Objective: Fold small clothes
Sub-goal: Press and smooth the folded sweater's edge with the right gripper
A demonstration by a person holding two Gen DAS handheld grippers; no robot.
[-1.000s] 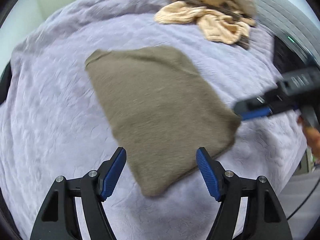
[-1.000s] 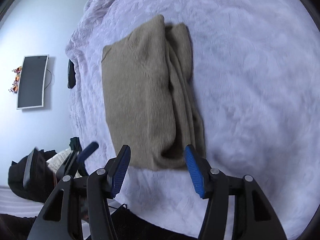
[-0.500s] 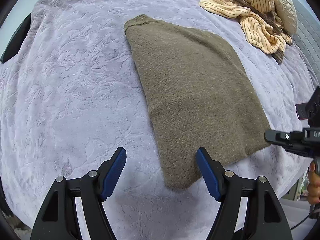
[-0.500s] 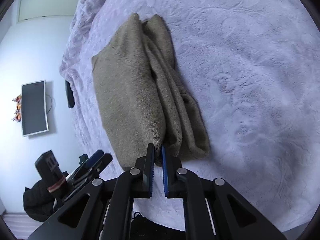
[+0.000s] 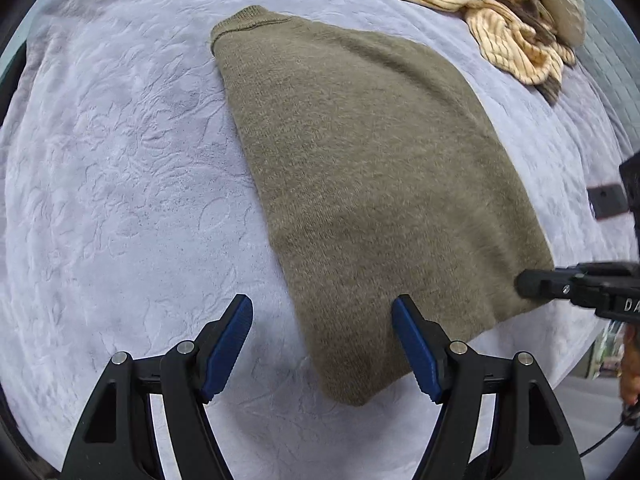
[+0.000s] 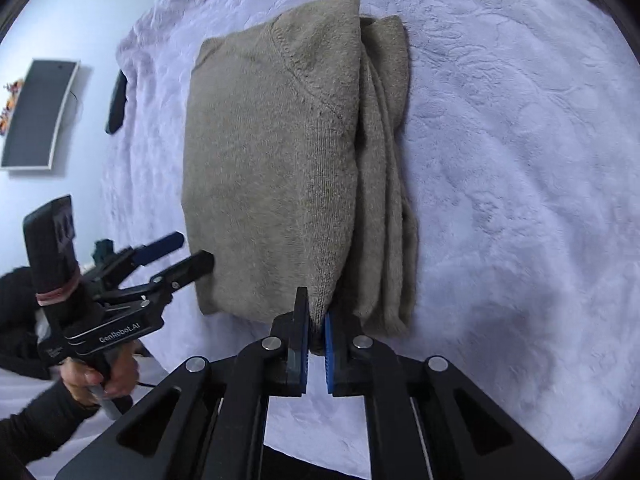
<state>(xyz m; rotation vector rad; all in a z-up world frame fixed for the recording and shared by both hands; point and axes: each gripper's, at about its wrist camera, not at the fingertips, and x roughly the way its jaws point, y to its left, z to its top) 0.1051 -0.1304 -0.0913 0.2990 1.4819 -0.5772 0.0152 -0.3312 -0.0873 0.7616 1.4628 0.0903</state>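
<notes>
An olive knitted sweater lies folded on the lavender blanket, collar at the far end. My left gripper hangs open just above the sweater's near corner, one finger over the cloth and the other over bare blanket. In the right wrist view the sweater shows a flat panel with bunched folds along its right side. My right gripper is shut on the near edge of that top panel, beside the folds. The left gripper appears there at the sweater's left edge, held by a hand.
A heap of beige striped garments lies at the blanket's far right. A small black object sits near the right edge of the bed. A dark screen hangs on the wall past the bed's left side.
My right gripper went from open to shut on the sweater's near edge and shifted sideways along it. My left gripper came down closer over the sweater's near corner, staying open.
</notes>
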